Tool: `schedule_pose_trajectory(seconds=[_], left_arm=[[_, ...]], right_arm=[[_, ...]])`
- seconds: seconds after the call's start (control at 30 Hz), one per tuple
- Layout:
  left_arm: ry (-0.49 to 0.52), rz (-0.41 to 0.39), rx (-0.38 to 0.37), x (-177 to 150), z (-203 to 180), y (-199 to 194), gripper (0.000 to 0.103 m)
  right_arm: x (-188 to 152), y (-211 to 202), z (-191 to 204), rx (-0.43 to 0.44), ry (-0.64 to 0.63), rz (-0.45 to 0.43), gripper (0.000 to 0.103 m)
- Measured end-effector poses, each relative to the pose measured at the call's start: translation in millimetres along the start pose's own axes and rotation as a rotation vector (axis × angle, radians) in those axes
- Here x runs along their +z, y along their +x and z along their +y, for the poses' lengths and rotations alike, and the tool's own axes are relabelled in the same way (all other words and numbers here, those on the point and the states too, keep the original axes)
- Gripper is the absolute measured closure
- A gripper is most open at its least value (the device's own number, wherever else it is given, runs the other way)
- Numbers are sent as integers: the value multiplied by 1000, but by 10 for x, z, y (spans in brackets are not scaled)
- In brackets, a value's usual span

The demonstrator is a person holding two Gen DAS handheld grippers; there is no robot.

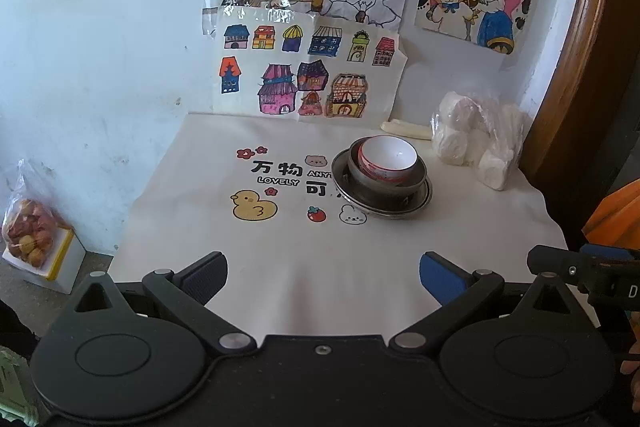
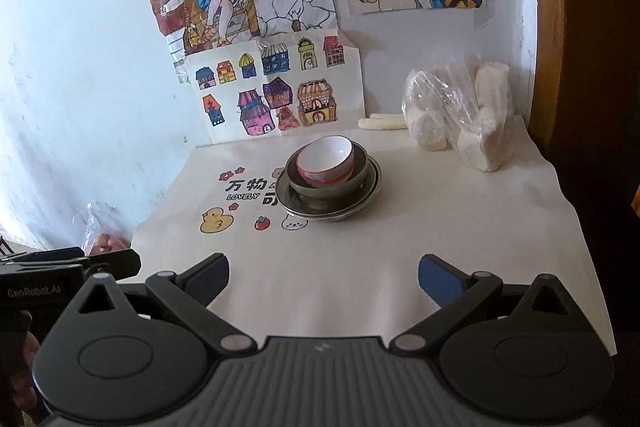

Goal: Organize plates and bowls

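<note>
- I am seeing a white bowl (image 2: pixel 326 157) with a red-patterned outside sitting tilted in a grey metal bowl (image 2: pixel 352 177), both stacked on metal plates (image 2: pixel 370 187).
- The white bowl's mouth is facing up and leaning to one side; being round, the stack is showing me no long axis.
- It is resting mid-table on the printed cloth (image 1: pixel 280 247), near the wrapped white rolls (image 1: pixel 476 143).
- I am holding the left gripper (image 1: pixel 323 277) and right gripper (image 2: pixel 323 277) wide apart, empty, well short of the stack.
</note>
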State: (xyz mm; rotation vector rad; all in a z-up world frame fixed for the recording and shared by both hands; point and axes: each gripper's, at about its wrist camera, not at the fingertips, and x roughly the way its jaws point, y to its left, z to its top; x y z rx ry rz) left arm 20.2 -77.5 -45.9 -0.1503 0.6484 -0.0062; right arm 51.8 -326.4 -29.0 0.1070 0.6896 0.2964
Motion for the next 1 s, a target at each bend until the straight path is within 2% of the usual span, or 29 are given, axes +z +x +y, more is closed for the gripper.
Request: schedule_pose_trajectory(seconds=[0.27, 1.0], left_arm=[[-2, -3, 17, 0, 2, -3, 1], [28, -21, -6, -5, -143, -19, 1]], right_arm=[[-5, -9, -22, 7, -5, 6, 0], [-22, -18, -139, 8, 5, 13, 0]])
